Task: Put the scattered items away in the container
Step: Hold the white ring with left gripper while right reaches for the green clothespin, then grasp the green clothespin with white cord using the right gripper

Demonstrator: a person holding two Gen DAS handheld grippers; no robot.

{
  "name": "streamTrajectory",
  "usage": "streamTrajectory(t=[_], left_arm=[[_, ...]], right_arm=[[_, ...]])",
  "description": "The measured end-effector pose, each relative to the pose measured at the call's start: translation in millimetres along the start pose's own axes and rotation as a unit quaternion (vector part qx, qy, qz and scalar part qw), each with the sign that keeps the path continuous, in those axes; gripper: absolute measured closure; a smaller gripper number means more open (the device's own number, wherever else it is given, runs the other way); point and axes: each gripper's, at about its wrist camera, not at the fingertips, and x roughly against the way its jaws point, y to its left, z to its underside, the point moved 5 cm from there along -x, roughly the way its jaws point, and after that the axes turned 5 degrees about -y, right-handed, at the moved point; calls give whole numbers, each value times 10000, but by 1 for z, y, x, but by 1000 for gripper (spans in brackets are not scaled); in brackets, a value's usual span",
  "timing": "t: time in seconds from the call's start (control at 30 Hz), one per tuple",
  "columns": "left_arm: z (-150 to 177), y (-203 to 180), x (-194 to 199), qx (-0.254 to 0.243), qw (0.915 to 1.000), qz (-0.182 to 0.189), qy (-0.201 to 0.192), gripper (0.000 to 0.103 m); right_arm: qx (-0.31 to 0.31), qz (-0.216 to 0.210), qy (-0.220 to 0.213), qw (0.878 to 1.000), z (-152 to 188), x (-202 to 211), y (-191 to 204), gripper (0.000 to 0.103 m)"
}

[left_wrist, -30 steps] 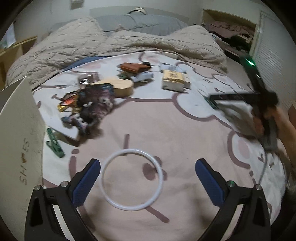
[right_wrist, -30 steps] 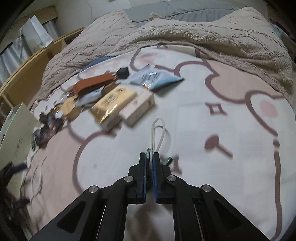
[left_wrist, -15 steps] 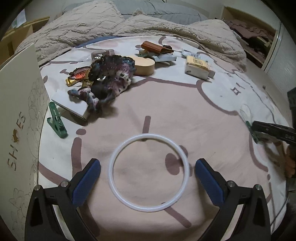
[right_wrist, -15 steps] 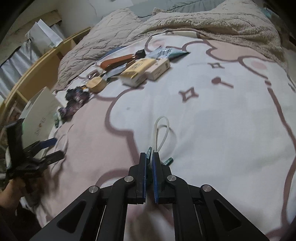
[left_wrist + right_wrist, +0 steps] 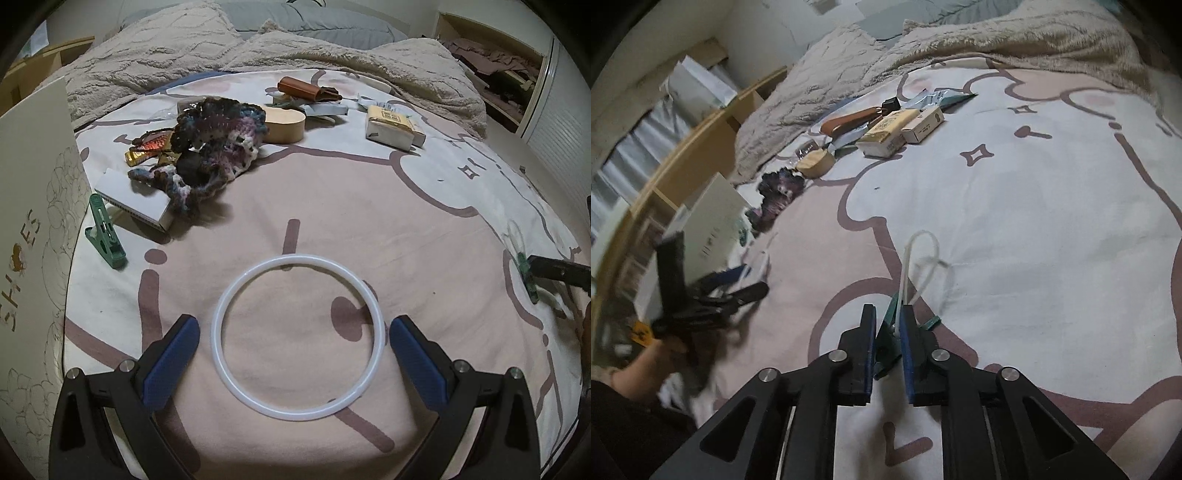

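Note:
My left gripper [image 5: 294, 345] is open, its blue pads on either side of a white plastic ring [image 5: 297, 338] lying flat on the bed sheet. My right gripper [image 5: 888, 325] has its jaws slightly parted around a green clip with a clear loop [image 5: 894, 325], which rests on the sheet between the pads. The cream shoe box [image 5: 33, 229] stands at the left edge; it also shows in the right wrist view [image 5: 709, 225]. A second green clip [image 5: 105, 238] lies beside the box.
Scattered on the bed: a crocheted dark yarn piece [image 5: 214, 136], a white flat box [image 5: 135, 205], a wooden oval case [image 5: 284, 123], a brown leather case [image 5: 303, 88], a yellow-white packet [image 5: 391, 123], foil wrappers [image 5: 147, 147]. A beige blanket [image 5: 258, 55] lies behind.
My right gripper has lowered to the sheet and its jaws have parted slightly from the green clip. My left gripper moved closer over the white ring.

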Motion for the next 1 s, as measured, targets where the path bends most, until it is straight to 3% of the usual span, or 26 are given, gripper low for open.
streamTrajectory(t=[0.03,0.07,0.13,0.33,0.63,1.0], left_arm=[[0,0,0,-5,10000,-4,-10,0],[0,0,0,-12,10000,-9,-19,0],[0,-1,0,-21,10000,-17,-34,0],[1,0,1,-13,10000,3,-66,0],[1,0,1,-7,10000,12,-72,0],[0,0,1,-6,10000,11,-71,0]], right_arm=[[0,1,-9,10000,0,2,-1,78],[31,128,-24,9999,-1,4,-2,51],[53,256,-182,9995,-4,12,-3,27],[304,102,-475,9984,-23,26,0,27],[1325,90,287,9907,-4,0,25,27],[1662,-99,628,9840,31,10,46,27]])
